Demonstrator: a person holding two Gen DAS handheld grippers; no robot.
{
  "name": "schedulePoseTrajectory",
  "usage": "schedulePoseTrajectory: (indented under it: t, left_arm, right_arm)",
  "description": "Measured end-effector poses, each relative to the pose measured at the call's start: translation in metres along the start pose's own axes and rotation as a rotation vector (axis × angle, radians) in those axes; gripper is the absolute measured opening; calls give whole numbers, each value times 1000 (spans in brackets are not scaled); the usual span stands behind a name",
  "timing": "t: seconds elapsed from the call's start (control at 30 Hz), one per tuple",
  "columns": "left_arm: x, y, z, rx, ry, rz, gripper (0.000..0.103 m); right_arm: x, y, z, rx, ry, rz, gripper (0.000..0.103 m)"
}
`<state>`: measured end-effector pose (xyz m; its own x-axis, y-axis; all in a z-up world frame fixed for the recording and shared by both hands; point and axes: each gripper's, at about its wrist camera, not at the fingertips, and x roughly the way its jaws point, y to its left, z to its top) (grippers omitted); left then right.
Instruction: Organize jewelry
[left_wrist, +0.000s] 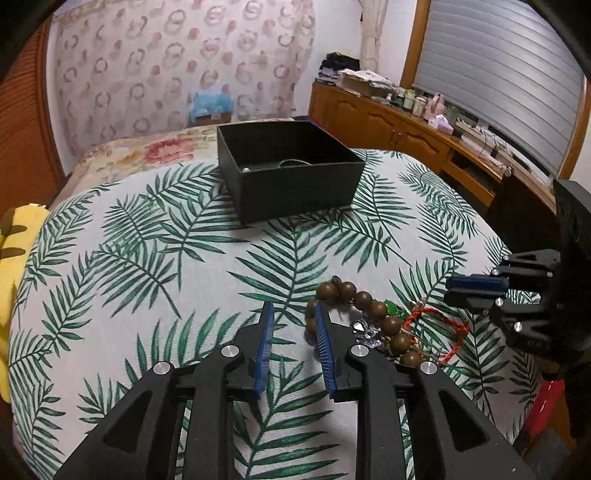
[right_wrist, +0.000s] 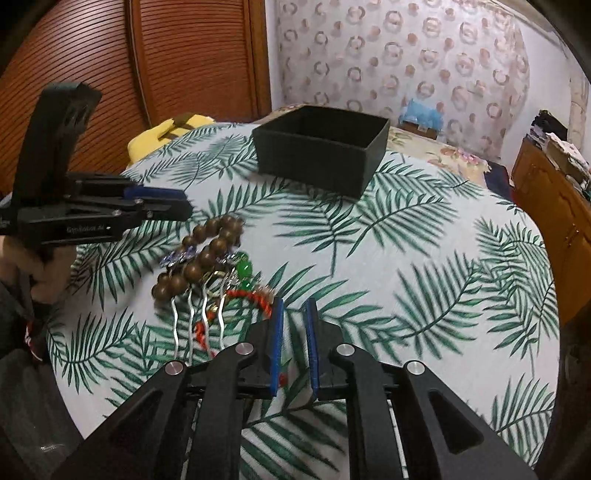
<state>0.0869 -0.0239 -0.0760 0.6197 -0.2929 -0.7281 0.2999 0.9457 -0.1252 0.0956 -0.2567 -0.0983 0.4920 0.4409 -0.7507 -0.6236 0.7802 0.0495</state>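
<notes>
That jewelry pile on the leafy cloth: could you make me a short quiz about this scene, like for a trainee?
1. True or false: the black box stands beyond the jewelry pile, apart from it.
2. Multiple choice: the wooden bead bracelet is A) in the box, B) on the palm-leaf cloth, C) held by a hand-held gripper.
3. Fill in: both the left hand-held gripper and the right hand-held gripper are ____ and hold nothing.

Key: 1 true. 2 B. 3 open.
</notes>
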Motion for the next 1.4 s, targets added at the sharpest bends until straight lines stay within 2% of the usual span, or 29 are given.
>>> schedulePoseTrajectory:
  t: [0.1,0.23,0.37,0.53,0.6,0.63,0.67,0.77,0.9,1.13,1.4]
  left_arm:
    - [4,-4,-1,5,10,-12,26]
    - [14,-6,0,10,38,-24,26]
    - [24,-5,1,12,70,-30,26]
    - [28,-7,5,16,73,-41,26]
    - [29,-9,5,26,74,-41,20]
    - [30,-11,5,36,77,-43,12]
    - [29,-11,4,41,74,-41,12]
    - [19,-14,4,52,47,-23,12]
    - [-9,-15,5,33,-15,-40,12]
    - [-48,-35,4,75,-102,-30,12]
    - [-68,-35,7,72,-155,-12,12]
  right_arm:
    - [2,4,-5,-3,13,21,18]
    - [6,13,-10,-43,39,-2,18]
    - [5,14,-12,-51,35,-18,17]
    - [5,13,-13,-48,25,-22,17]
    - [6,14,-14,-43,25,-16,17]
    - [5,13,-13,-40,25,-13,17]
    - [5,13,-14,-38,25,-11,17]
    - [5,13,-14,-35,25,-9,17]
    - [5,13,-14,-37,25,-10,17]
    - [4,11,-12,-40,26,-15,17]
    - [4,12,-13,-39,26,-18,15]
